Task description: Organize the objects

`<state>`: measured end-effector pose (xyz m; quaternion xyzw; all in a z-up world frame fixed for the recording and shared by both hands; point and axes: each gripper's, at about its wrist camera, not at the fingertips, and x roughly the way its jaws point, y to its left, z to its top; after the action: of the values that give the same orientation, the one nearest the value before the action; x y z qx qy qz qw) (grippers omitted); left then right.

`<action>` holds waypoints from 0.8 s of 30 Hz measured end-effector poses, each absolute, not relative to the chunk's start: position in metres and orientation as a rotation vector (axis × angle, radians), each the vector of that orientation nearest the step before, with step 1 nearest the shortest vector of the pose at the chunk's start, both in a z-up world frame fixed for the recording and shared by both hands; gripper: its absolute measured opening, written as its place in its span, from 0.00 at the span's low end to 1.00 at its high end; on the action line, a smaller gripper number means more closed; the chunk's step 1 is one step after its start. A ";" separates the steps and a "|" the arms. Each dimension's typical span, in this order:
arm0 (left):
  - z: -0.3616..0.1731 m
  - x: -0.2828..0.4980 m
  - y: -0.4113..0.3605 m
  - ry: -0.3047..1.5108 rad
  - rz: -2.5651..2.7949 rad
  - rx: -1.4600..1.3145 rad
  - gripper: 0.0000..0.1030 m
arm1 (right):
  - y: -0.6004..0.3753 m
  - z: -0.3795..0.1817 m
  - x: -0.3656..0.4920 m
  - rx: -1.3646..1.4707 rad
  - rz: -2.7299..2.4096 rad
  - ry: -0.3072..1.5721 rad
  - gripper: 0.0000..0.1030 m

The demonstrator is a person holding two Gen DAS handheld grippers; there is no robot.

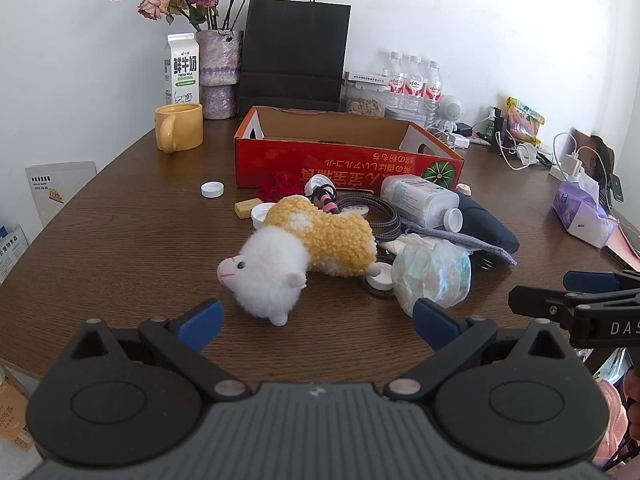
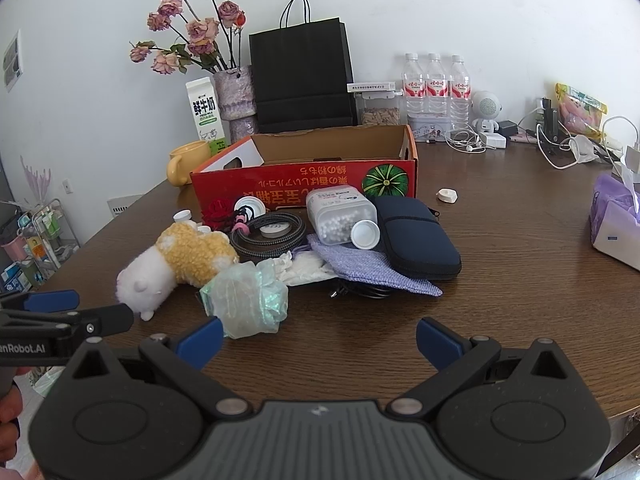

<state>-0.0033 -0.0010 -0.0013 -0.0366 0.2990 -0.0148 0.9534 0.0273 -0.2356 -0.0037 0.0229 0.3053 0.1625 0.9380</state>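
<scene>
Sideways: fluffy white/yellow plush sheep.

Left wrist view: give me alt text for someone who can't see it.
The open left gripper hovers over a brown table, facing a white-and-yellow plush sheep lying before a clutter pile and an open red cardboard box. The right gripper shows at the right edge.

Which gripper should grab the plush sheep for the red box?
Left. The white-and-yellow plush sheep lies straight ahead of the open left gripper; the right gripper faces the crumpled plastic bag instead.
</scene>
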 end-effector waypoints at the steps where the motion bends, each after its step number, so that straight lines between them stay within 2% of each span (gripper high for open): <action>1: -0.001 -0.004 -0.001 0.608 -0.030 -0.075 1.00 | -0.236 -0.004 0.027 0.047 0.332 0.624 1.00; 24: -0.006 0.019 0.024 0.619 -0.018 -0.094 1.00 | -0.200 -0.016 0.051 -0.066 0.420 0.618 0.99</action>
<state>0.0185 0.0245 -0.0059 -0.0460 0.3045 -0.0089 0.9513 0.0514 -0.2000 -0.0160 -0.0321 0.3018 0.2050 0.9305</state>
